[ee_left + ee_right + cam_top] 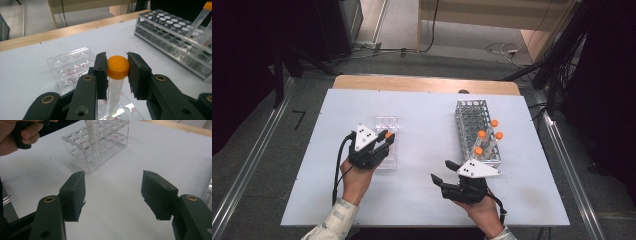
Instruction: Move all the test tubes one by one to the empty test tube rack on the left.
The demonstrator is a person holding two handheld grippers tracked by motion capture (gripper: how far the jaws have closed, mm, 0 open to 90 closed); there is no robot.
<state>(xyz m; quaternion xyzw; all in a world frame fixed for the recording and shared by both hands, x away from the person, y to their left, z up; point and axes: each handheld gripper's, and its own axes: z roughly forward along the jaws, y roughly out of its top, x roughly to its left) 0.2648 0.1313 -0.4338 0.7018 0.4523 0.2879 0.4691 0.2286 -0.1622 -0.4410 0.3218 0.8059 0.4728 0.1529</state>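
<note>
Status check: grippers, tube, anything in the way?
Left gripper shut on tube cap, tube's foot in clear rack. Right gripper open, empty. Nothing in the way.

From my high view, the left gripper [384, 141] covers most of the tube [115, 87], leaving just its orange cap. In the left gripper view I lose the tube's foot below the frame, and the metal rack [175, 37] runs off right.
</note>
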